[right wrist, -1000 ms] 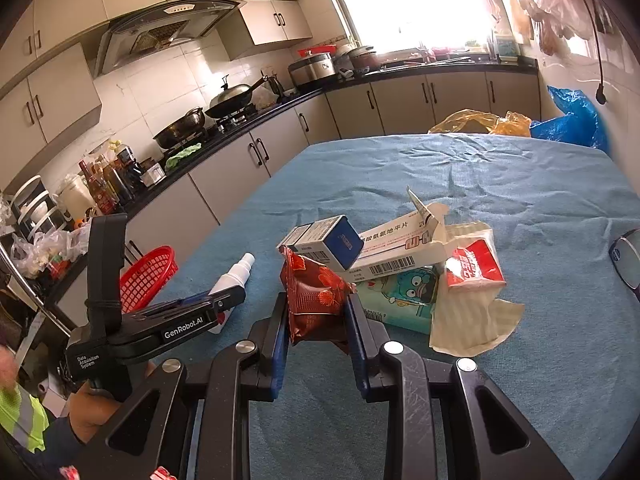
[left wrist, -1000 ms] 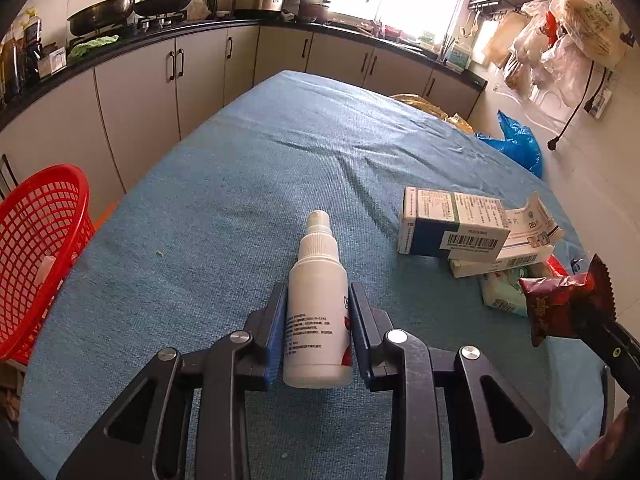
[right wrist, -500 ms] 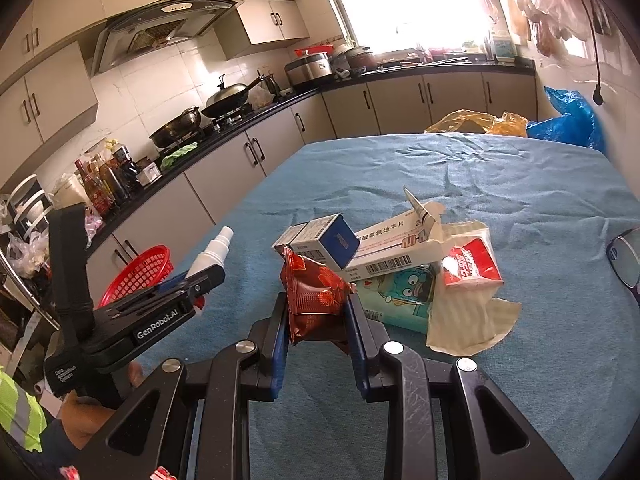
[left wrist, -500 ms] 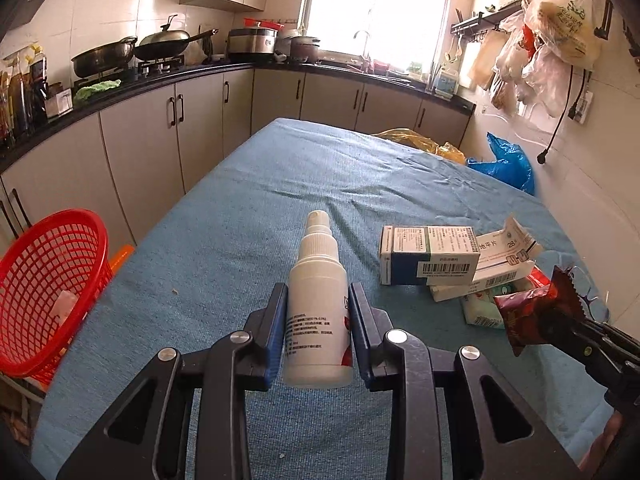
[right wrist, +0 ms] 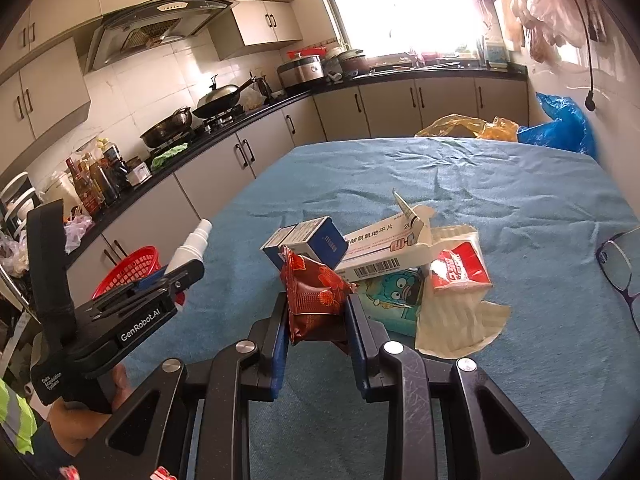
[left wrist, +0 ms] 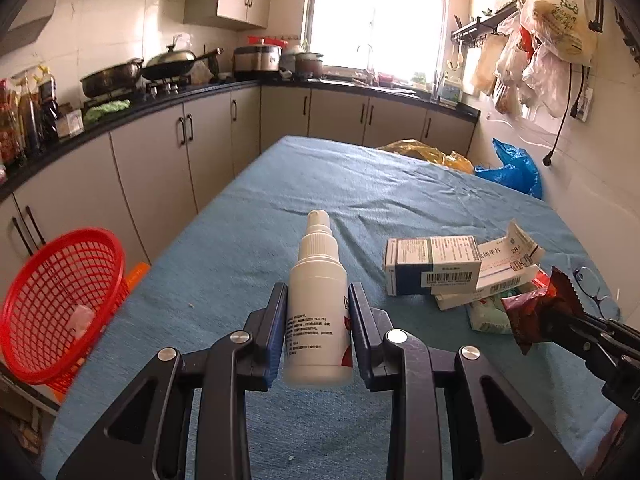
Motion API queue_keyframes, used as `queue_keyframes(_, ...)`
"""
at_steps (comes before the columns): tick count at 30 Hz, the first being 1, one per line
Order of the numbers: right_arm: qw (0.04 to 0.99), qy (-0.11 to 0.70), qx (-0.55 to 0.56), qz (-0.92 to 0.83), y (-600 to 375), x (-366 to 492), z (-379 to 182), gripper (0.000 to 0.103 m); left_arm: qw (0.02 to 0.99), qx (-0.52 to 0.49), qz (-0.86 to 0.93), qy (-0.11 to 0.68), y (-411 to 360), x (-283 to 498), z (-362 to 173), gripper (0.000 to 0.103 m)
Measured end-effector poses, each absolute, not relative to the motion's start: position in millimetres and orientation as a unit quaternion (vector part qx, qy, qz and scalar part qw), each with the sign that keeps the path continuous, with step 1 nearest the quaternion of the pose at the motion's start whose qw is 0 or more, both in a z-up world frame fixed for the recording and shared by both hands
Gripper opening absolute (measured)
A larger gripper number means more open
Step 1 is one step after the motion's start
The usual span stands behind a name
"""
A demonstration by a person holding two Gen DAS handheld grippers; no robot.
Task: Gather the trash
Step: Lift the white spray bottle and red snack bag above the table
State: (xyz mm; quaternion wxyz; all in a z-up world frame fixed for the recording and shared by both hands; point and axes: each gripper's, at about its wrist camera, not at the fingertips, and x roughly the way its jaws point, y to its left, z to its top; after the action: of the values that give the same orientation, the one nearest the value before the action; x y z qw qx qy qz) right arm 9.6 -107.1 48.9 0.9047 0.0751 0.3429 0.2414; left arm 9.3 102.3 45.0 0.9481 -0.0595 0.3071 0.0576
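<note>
My left gripper (left wrist: 318, 300) is shut on a white spray bottle (left wrist: 318, 304), held upright above the blue-covered table (left wrist: 360, 200). A red mesh basket (left wrist: 60, 308) stands off the table's left edge, low at the left. My right gripper (right wrist: 316, 304) is shut on a dark red snack wrapper (right wrist: 316, 296); the same wrapper (left wrist: 536, 312) shows at the right in the left wrist view. Behind it lies a pile of trash: a blue and white box (right wrist: 308, 240), a white carton (right wrist: 384, 244), a red and white packet (right wrist: 460, 268) and crumpled paper (right wrist: 460, 320).
Glasses (right wrist: 618, 264) lie near the table's right edge. Yellow (left wrist: 424, 152) and blue (left wrist: 512, 168) plastic bags sit beyond the far end. Kitchen cabinets and a counter with pans (left wrist: 168, 64) run along the left and back. Bags hang on the right wall.
My left gripper with the bottle has risen and tilted up, so the basket and the kitchen show more fully. The right gripper has stayed in place with the wrapper.
</note>
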Motion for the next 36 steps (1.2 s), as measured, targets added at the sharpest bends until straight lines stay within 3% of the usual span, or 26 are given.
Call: queue_keyframes(36, 0.907, 0.342, 0.076, 0.236, -108.6, 8.8, 49.8, 0.029, 0.956, -0.028, 0.079, 0.281, 97.3, 3.1, 50.4, 0.029)
